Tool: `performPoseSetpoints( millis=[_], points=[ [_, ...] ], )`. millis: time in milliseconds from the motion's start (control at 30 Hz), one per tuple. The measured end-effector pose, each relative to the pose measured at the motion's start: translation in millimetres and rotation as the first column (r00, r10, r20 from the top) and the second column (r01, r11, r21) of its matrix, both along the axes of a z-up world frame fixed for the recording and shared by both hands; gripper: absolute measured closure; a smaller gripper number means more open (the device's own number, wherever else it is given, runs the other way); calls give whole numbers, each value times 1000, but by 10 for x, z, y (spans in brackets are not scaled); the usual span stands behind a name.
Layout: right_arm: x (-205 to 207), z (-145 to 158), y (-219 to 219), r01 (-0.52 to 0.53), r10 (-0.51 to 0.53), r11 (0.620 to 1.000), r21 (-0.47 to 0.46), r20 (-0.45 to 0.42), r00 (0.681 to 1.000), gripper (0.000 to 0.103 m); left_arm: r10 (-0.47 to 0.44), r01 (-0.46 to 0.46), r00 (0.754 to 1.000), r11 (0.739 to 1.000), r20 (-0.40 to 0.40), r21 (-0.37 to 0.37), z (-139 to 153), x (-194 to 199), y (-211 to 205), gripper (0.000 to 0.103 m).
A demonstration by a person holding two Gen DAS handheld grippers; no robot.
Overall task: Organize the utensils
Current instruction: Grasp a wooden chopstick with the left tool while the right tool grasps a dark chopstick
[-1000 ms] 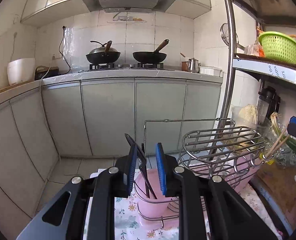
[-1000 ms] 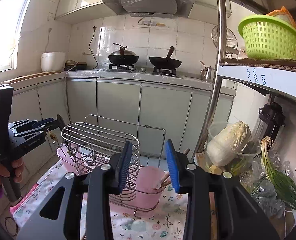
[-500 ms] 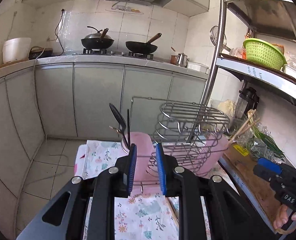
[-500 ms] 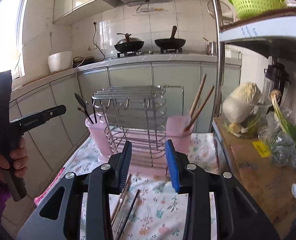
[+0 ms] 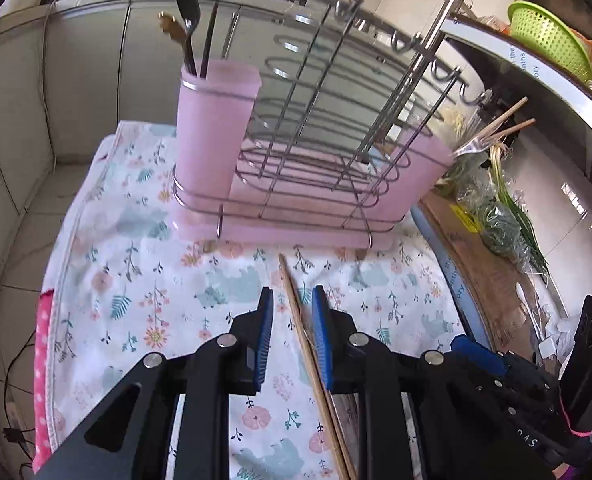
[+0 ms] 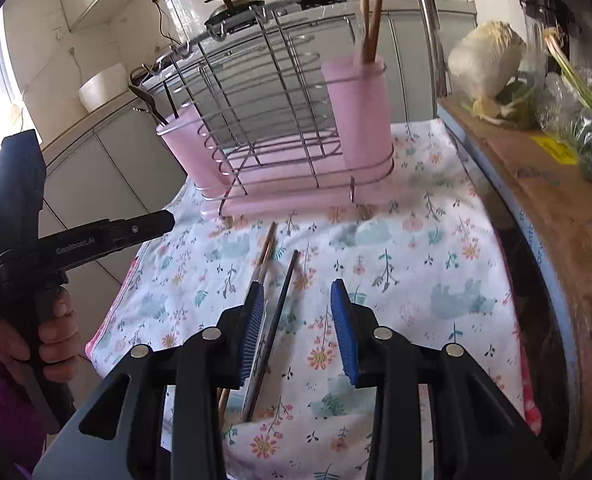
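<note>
A wire rack (image 5: 335,128) with two pink cups stands on a floral cloth (image 5: 144,280). The left cup (image 5: 212,136) holds dark spoons; the right cup (image 6: 357,120) holds wooden chopsticks. Loose wooden chopsticks (image 5: 307,344) lie on the cloth between the fingers of my left gripper (image 5: 292,340), which is open above them. In the right wrist view, my right gripper (image 6: 299,328) is open over a dark chopstick (image 6: 278,312) and the wooden pair (image 6: 266,250). The left gripper also shows in the right wrist view (image 6: 96,236).
A cardboard box (image 6: 543,200) with cabbage (image 6: 485,60) and greens lies to the right. A steel shelf post (image 5: 443,12) and a green basket (image 5: 547,36) stand behind. The cloth's left edge drops to the floor.
Both grippers have tilted down and lowered toward the cloth. The loose chopsticks now lie between the fingers. Both stay open.
</note>
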State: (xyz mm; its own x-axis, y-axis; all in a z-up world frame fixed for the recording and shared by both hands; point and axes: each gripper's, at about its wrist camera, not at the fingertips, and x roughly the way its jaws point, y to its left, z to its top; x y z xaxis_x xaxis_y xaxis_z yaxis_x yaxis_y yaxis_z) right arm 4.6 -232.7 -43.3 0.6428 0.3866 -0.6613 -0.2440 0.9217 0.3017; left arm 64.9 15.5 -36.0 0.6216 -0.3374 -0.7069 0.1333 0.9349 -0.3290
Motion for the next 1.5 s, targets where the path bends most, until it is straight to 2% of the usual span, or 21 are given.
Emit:
performPoseSetpoints(
  millis=[233,400,533,700,833,1100,1200,1367,1500],
  points=[
    [-4,-268,45,-30,30,999,12,-67,997,68,-9,8,987,1000,-159,-7,-372,349,-163,86],
    [27,-366,57,-55,57,998,27,-85,995,68,-2,-11,969,999,-249,-53,-573,635,-235,87],
    [59,-404,25,-60,64,997,47,-93,994,68,6,-24,955,998,-297,-57,-710,790,-295,87],
    [104,-446,-12,-57,63,996,61,-103,993,68,21,-42,950,997,-311,-59,-801,890,-314,87],
    [121,-473,-9,-57,63,996,64,-111,992,68,12,-36,952,997,-307,-73,-813,923,-311,97],
    [139,-472,8,-54,63,996,70,-121,991,68,32,-54,958,996,-284,-71,-697,857,-139,98],
    [169,-463,23,-59,70,994,87,-131,989,68,39,-53,962,998,-269,-44,-575,791,-20,98],
    [339,-446,84,-70,89,991,117,-167,982,68,44,-35,966,999,-256,41,-473,679,134,98],
    [619,-480,177,-68,98,989,132,-235,967,78,46,-24,956,997,-288,80,-567,628,240,98]
  ],
)
